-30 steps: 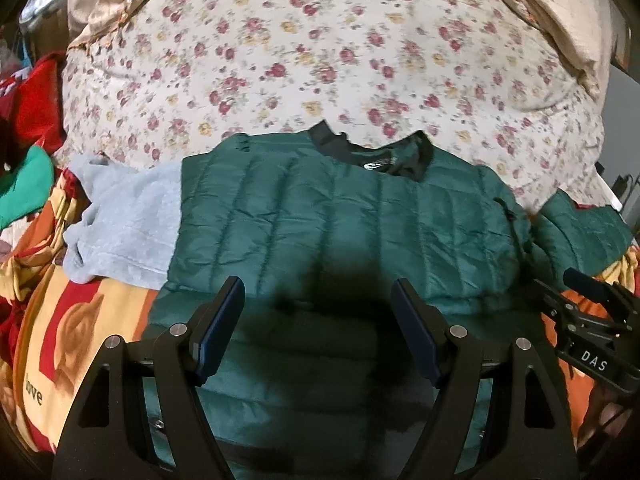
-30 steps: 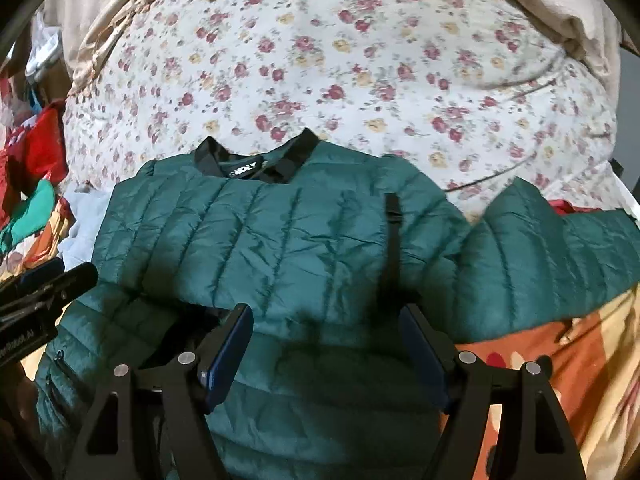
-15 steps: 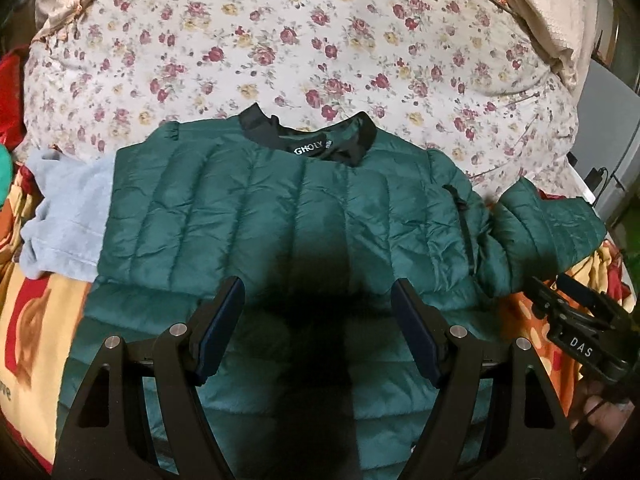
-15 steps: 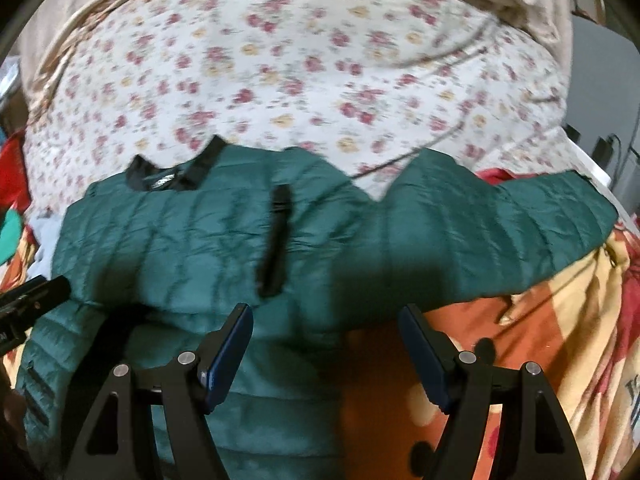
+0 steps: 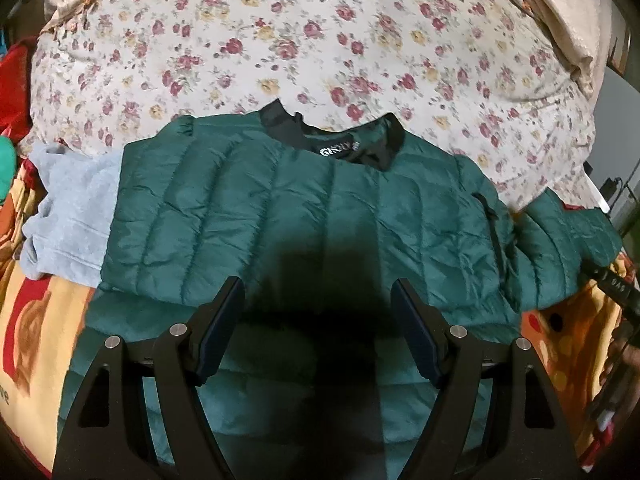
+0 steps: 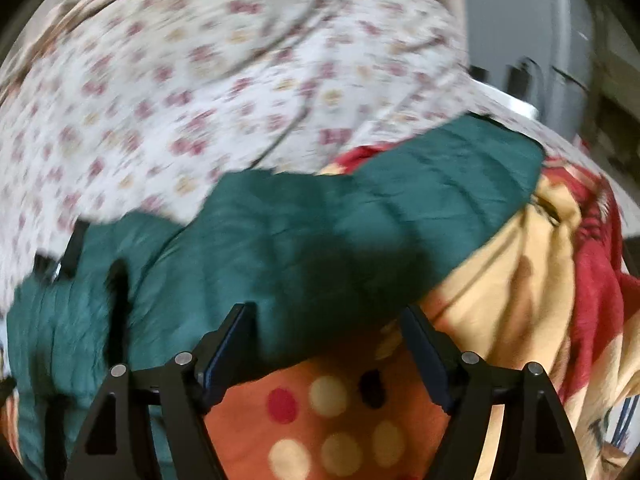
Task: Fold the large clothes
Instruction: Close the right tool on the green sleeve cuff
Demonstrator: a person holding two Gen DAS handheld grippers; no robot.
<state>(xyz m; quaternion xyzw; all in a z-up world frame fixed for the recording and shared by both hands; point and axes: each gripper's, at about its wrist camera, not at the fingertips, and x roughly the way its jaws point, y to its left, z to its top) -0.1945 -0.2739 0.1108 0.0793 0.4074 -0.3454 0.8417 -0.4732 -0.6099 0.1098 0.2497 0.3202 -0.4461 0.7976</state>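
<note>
We hold the left gripper [image 5: 318,324] over the green puffer jacket [image 5: 304,216], spread on the bed beside the floral quilt [image 5: 320,48]; the right gripper [image 6: 326,344] hovers above its sleeve [image 6: 400,208]. Both jaws gape empty.

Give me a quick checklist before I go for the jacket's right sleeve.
1. Right gripper open: ok, jaws wide apart.
2. Left gripper open and empty: ok.
3. Sleeve free: ok, it lies spread across the patterned blanket.
4. Green puffer jacket body flat, collar away from me: ok.
5. Grey garment clear of the jacket: not ok, it runs under the left edge.
6. Right gripper touching the sleeve: cannot tell, the right wrist view is blurred.
</note>
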